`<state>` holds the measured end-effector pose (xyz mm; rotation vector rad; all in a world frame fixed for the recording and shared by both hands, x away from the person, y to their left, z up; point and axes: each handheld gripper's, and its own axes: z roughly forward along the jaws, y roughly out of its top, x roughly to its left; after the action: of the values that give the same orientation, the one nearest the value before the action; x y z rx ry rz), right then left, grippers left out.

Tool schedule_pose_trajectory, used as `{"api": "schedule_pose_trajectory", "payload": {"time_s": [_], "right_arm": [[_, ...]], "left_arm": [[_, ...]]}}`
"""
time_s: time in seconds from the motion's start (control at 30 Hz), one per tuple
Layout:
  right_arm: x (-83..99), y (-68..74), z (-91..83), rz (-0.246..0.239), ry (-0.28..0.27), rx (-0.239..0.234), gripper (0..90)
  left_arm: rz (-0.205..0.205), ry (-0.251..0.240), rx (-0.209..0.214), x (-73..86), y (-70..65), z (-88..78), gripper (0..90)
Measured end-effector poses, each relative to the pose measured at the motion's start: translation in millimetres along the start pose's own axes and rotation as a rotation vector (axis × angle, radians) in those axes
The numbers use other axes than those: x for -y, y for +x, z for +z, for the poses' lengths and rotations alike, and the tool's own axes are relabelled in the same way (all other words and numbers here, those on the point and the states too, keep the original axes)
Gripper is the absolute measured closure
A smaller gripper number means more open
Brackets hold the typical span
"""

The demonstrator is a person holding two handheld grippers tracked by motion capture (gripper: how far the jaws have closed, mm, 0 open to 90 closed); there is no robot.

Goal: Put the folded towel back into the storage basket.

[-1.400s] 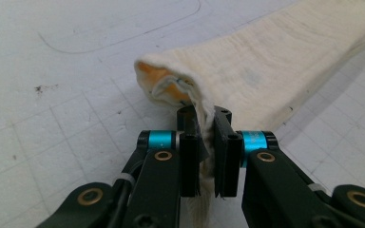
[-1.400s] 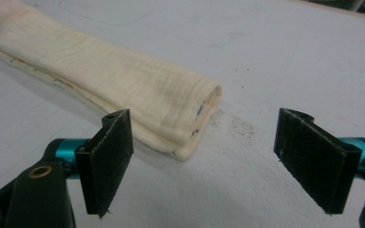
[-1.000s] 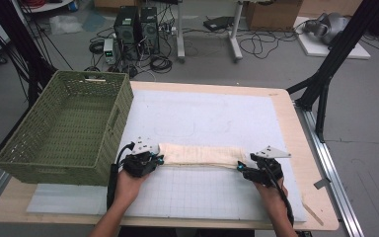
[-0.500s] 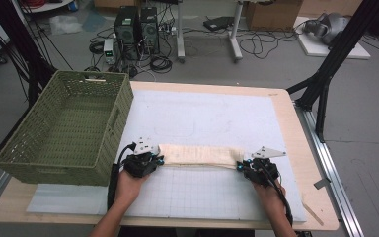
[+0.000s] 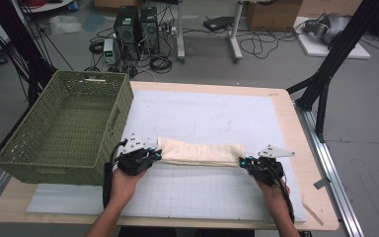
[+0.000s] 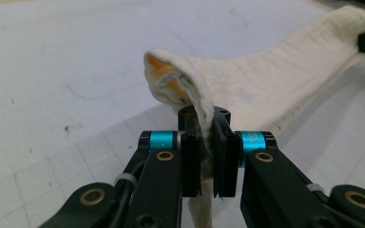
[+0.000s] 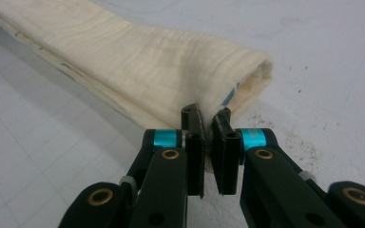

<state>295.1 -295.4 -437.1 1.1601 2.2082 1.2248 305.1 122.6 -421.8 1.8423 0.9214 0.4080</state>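
Lying folded into a long cream strip, the cloth spans the near middle of the white mat. The left gripper pinches its left end, the right gripper its right end, jaws narrow on fabric, both forearms reaching in low from the near edge, right of the green basket.

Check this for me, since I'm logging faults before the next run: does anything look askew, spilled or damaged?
Nothing stands out. The folded cream cloth lies on the white mat, each end pinched by a claw: left claw, right claw. The green basket sits upright, overhanging the table's left edge. There are only faint specks on the mat near the right claw.
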Motion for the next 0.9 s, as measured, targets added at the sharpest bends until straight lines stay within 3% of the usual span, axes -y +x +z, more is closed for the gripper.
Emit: {"api": "schedule_pose_trajectory", "payload": {"time_s": [0.1,0.53,0.73,0.9], "right_arm": [[-4.1,-0.1,-6.0,-0.006,-0.034,-0.003,84.9],[-21.3,-0.5,-21.7,-0.037,-0.129,-0.019,85.0],[-40.5,-2.8,-26.3,-0.053,-0.183,-0.035,85.0],[-56.5,-0.2,-20.9,-0.063,-0.197,-0.051,84.9]], "left_arm": [[0.005,-0.039,0.009,-7.6,-2.0,-8.1,83.6],[0.026,-0.118,0.022,-23.5,-9.2,-31.3,83.6],[0.050,-0.168,0.020,-35.5,-16.2,-51.3,83.6],[0.062,-0.197,0.003,-41.0,-17.5,-71.3,83.6]]}}
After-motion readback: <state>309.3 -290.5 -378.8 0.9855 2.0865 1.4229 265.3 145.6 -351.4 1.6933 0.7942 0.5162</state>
